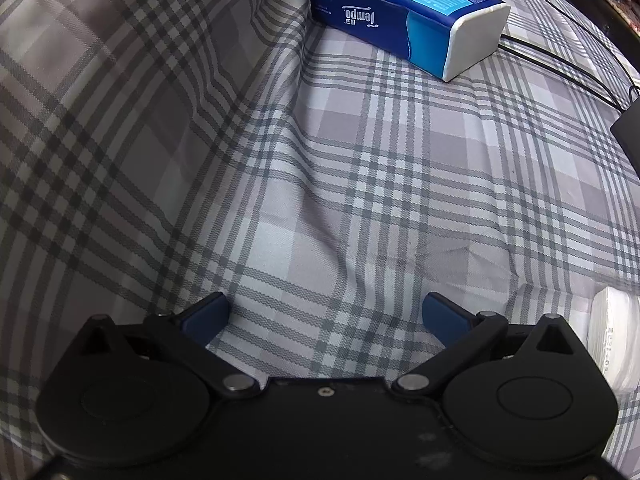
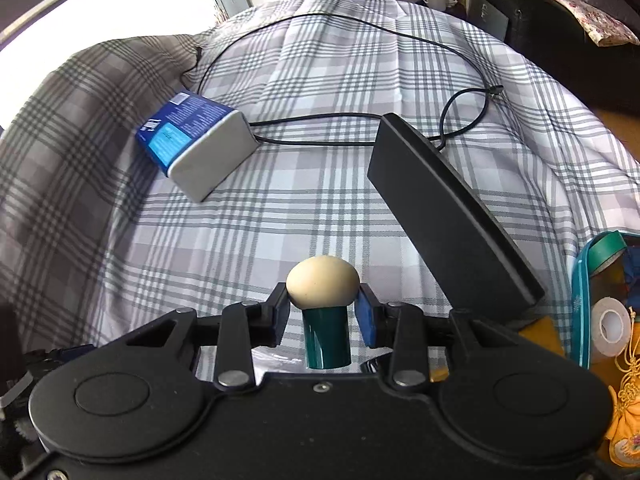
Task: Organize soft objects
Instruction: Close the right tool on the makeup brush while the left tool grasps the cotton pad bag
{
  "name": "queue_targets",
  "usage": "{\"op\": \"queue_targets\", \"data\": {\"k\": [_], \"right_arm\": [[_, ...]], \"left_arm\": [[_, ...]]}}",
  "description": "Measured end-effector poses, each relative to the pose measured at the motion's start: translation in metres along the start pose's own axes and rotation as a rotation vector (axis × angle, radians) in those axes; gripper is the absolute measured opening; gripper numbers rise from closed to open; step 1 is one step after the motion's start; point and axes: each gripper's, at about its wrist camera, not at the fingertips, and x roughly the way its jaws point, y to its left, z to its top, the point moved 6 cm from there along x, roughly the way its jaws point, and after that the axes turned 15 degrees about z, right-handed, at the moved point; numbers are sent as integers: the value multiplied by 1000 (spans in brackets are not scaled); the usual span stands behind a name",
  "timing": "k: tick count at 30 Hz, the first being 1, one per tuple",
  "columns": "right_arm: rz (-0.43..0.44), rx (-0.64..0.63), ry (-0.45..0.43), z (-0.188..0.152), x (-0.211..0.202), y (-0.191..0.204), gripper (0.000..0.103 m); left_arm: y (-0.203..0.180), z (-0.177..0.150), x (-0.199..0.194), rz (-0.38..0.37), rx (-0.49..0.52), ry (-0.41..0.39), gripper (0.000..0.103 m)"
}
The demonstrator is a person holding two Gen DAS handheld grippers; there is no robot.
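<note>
Your left gripper (image 1: pixel 326 312) hangs tilted steeply down with its jaws spread wide and nothing between them. Your right gripper (image 2: pixel 323 306) also points downward, its blue-padded fingers (image 2: pixel 366 322) drawn in close on a cream, egg-shaped ball (image 2: pixel 322 285).

Daylight from a blown-out window (image 2: pixel 100 8) upper left, soft shadows, strong fisheye bending at edges, slightly blurred corners

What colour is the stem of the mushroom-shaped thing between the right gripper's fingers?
Dark teal green stem under a cream cap, clearest in the right wrist view.
</note>
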Motion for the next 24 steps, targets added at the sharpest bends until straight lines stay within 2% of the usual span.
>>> {"op": "queue_targets", "data": {"k": [5,16,18,20,24], "right_arm": [[44,-12,-42,-8,-32,7,37],[97,-10,-47,-63,-77,12,38],[93,-8,-28,-71,-77,12,38],[77,-15,-9,-77,-75,13,38],[67,-34,12,-86,-76,15,37]], "left_arm": [[0,0,-1,3,-7,2,103],[2,-3,-10,34,-52,1,103],[2,-2,-16,27,-60,9,92],[-1,0,-25,21,-66,20,87],[-24,2,-53,-33,-39,-15,88]]}}
